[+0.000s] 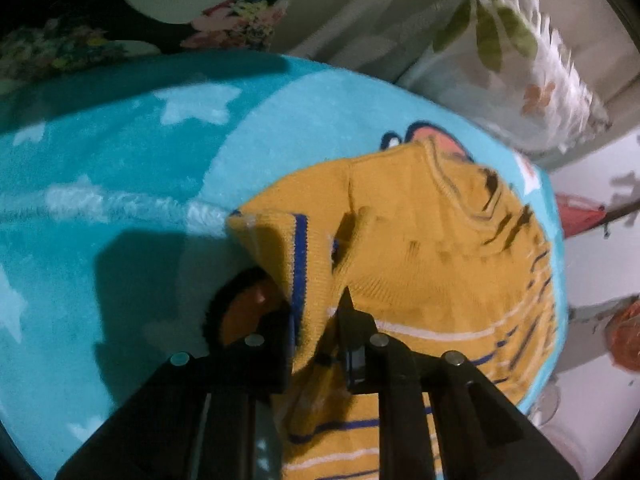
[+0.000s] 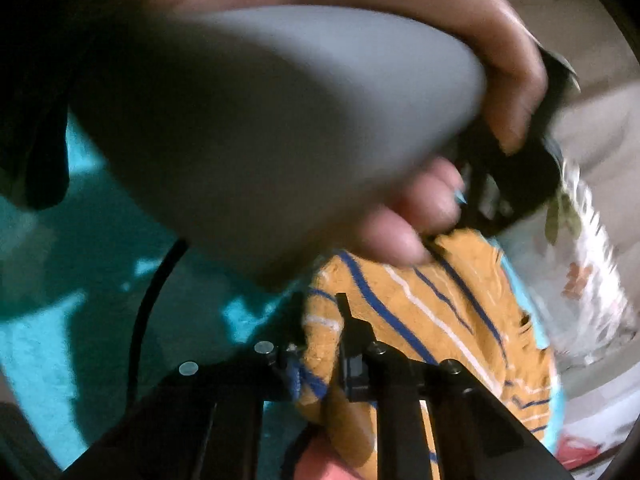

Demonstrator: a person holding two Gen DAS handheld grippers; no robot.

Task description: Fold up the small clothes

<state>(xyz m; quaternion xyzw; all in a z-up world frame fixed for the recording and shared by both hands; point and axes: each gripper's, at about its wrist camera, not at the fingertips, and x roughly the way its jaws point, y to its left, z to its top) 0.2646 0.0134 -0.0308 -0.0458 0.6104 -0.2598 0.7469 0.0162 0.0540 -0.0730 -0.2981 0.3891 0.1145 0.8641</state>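
Note:
A small mustard-yellow knit sweater (image 1: 420, 240) with blue and white stripes lies on a turquoise star-patterned blanket (image 1: 120, 152). My left gripper (image 1: 316, 320) is shut on a blue-edged fold of the sweater, lifted off the blanket. In the right wrist view my right gripper (image 2: 320, 356) is shut on the striped edge of the same sweater (image 2: 432, 312). The person's hand (image 2: 400, 216) and the left gripper's grey body (image 2: 260, 140) hang close above it and hide much of the view.
A white floral cushion (image 1: 512, 72) lies past the blanket's far right edge. A dark floral fabric (image 1: 224, 20) lies at the far side. A white patterned surface (image 1: 600, 240) shows to the right of the blanket. A black cable (image 2: 148, 304) runs over the blanket.

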